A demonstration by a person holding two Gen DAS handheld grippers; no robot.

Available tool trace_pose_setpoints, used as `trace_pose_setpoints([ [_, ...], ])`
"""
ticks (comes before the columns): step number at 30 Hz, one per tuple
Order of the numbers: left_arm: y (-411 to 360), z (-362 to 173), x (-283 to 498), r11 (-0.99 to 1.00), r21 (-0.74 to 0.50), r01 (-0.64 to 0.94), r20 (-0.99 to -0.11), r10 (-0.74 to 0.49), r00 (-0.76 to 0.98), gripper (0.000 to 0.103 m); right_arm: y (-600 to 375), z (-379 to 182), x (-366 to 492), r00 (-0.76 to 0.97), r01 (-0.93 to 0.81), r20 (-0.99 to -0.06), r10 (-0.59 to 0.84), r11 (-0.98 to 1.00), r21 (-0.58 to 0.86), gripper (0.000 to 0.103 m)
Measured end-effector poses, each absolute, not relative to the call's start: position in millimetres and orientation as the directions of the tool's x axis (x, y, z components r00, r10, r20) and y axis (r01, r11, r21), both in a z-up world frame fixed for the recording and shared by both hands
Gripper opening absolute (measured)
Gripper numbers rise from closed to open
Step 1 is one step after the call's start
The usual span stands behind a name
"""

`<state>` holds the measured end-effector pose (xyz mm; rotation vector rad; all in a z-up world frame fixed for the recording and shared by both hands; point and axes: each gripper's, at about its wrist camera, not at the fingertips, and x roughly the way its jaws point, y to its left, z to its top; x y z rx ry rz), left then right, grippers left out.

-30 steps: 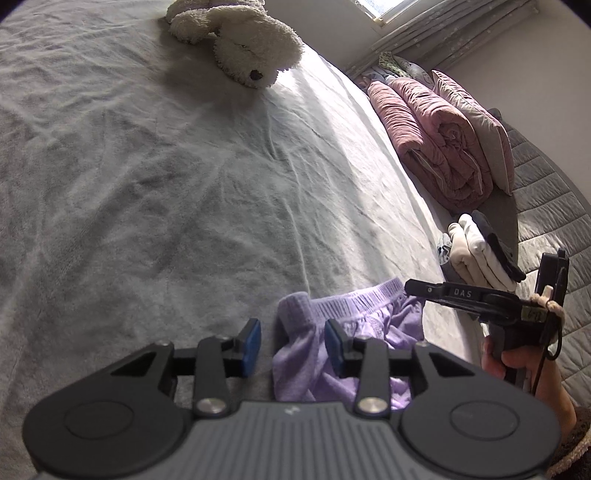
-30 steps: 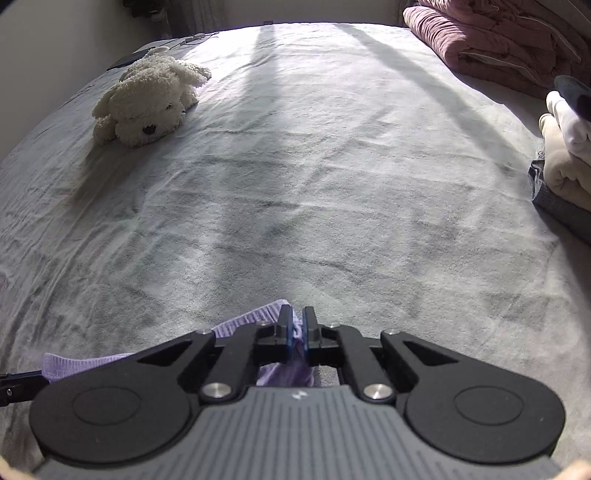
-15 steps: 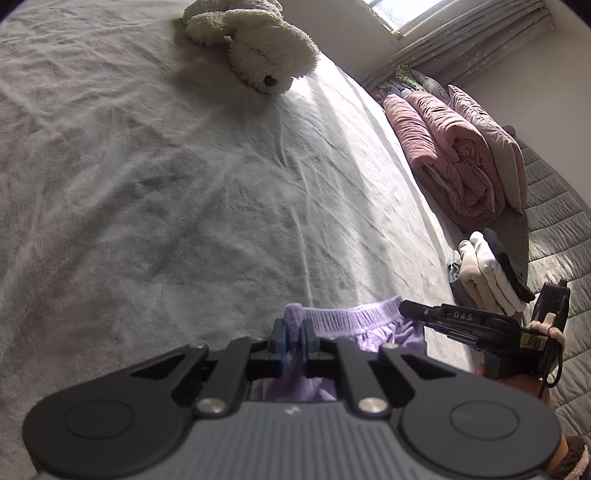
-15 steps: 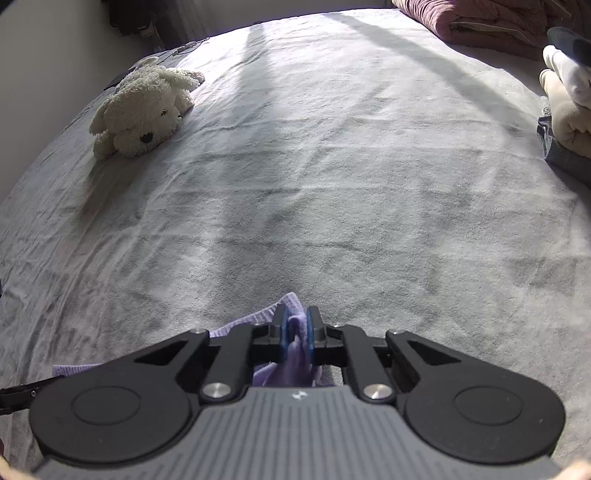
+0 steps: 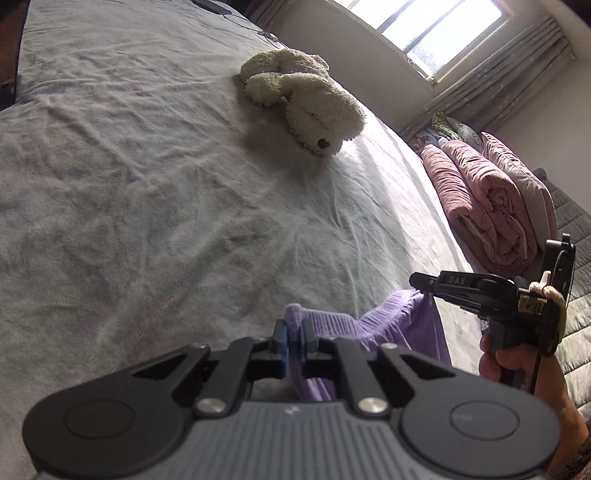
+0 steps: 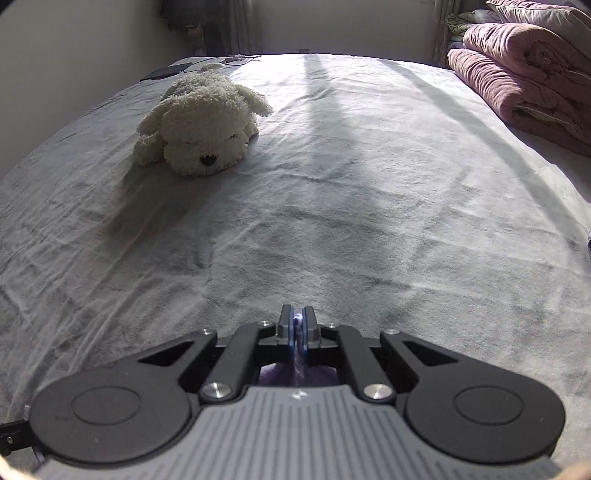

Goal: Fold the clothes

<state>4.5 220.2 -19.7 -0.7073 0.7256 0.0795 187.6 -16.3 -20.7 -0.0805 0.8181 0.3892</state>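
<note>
A pair of purple shorts (image 5: 391, 325) hangs by its ribbed waistband between my two grippers, above the grey bed sheet (image 5: 147, 221). My left gripper (image 5: 293, 332) is shut on one end of the waistband. My right gripper (image 6: 296, 328) is shut on the other end; only a sliver of purple cloth (image 6: 298, 363) shows between its pads. In the left wrist view the right gripper (image 5: 417, 282) is at the right, held in a hand, with the shorts hanging below it.
A white plush dog (image 5: 306, 99) (image 6: 203, 125) lies on the sheet farther off. A rolled pink quilt (image 5: 487, 206) (image 6: 524, 85) and pillows lie along the right side of the bed. A window (image 5: 443, 29) is beyond.
My left gripper closed on the waistband. Both grippers then rose and moved forward with the shorts, lifting them off the sheet; the plush dog looks nearer in both views.
</note>
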Motion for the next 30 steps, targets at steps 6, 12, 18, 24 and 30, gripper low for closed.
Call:
trace_pose_setpoints([
  [6,247,1,-10,0.772,-0.525,-0.359,-0.607,-0.044,0.793,0.006,35,-1,194,0.622,-0.439,-0.689,0.372,0.894,0.087,0.005],
  [12,289,12,-24,0.719,-0.512,-0.470,-0.614,0.077,0.786,0.006,98,11,198,0.606,-0.521,-0.662,0.442,0.849,0.089,0.005],
  [18,327,18,-40,0.658,-0.501,-0.562,-0.612,0.189,0.768,0.006,162,12,201,0.554,-0.605,-0.657,0.511,0.789,0.104,0.005],
  [24,358,20,-52,0.593,-0.486,-0.642,-0.616,0.288,0.733,0.006,211,9,203,0.496,-0.673,-0.650,0.576,0.728,0.131,0.005],
  [30,370,12,-54,0.561,-0.474,-0.679,-0.650,0.297,0.699,0.006,239,-7,202,0.464,-0.690,-0.665,0.584,0.710,0.142,0.005],
])
